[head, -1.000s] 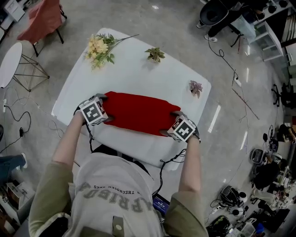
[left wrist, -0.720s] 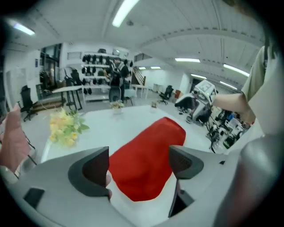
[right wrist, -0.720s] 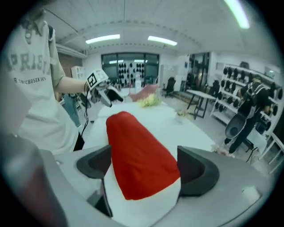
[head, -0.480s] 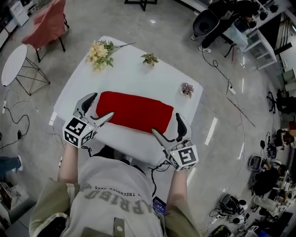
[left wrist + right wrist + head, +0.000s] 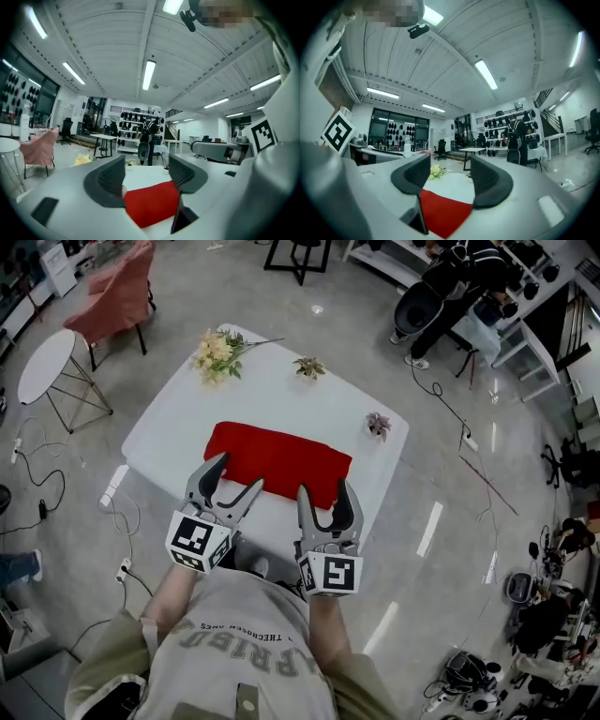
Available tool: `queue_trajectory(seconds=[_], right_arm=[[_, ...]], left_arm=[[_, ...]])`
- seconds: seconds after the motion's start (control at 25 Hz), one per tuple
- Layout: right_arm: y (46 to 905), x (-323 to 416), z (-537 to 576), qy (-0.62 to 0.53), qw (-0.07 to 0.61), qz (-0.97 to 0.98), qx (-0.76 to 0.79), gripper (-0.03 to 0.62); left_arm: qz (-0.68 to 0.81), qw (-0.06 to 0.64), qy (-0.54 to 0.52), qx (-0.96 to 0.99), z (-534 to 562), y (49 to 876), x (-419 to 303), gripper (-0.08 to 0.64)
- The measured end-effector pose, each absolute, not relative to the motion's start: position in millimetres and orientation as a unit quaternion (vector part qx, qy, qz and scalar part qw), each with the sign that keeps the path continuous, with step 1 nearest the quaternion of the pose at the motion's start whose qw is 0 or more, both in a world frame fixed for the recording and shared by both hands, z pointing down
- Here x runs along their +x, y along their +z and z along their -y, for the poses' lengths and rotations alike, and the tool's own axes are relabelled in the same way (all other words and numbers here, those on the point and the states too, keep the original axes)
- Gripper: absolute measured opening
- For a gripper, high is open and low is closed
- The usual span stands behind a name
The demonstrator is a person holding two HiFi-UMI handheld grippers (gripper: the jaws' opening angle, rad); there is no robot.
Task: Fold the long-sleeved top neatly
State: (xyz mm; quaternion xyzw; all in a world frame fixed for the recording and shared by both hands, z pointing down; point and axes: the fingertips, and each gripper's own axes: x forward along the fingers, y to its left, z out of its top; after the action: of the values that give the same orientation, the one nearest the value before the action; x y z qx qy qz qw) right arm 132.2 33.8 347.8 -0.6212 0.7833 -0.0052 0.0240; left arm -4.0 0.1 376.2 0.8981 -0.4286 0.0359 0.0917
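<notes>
The red long-sleeved top (image 5: 277, 461) lies folded into a flat rectangle on the white table (image 5: 178, 418). Both grippers hang in the air at the table's near edge, close to my chest, pointing level across it. The left gripper (image 5: 234, 476) is open and empty; its jaws have just been closing a little with nothing between them. The same holds for the right gripper (image 5: 323, 493). In the left gripper view the top (image 5: 150, 206) shows below and beyond the open jaws of the left gripper (image 5: 147, 168). In the right gripper view the top (image 5: 443, 213) lies far under the right gripper (image 5: 450, 176).
Yellow flowers (image 5: 216, 351), a small green plant (image 5: 309, 367) and a pinkish plant (image 5: 378, 423) sit along the table's far side. A round side table (image 5: 47, 367) and a pink chair (image 5: 117, 296) stand at the left. Cables and a power strip (image 5: 111, 486) lie on the floor.
Both grippers have left the two ends of the top, risen off the table and drawn together toward my chest, tipping up to point level. The top stays flat where it lay.
</notes>
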Motion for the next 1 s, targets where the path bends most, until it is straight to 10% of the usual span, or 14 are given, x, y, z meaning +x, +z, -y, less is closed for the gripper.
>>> queue_trajectory(seconds=[0.08,0.32,0.44,1.0], right_arm=[[345,130,-40,0.004,0.019,-0.779,-0.626,0.220],[335,124,-54,0.026,0.020,-0.780,-0.625,0.095],[332,124,-58,0.041,0.016,-0.777,-0.628,0.002],[334,114,-58,0.048,-0.016,-0.779,-0.625,0.000]], left_arm=[[0.458,0.069,0.029,0.886,-6,369,-7,0.173],[0.494,0.018,0.029,0.869,-18,350,-9,0.034],[0.492,0.017,0.014,0.870,-25,345,-8,0.012],[0.485,0.002,0.014,0.874,-29,338,-7,0.011]])
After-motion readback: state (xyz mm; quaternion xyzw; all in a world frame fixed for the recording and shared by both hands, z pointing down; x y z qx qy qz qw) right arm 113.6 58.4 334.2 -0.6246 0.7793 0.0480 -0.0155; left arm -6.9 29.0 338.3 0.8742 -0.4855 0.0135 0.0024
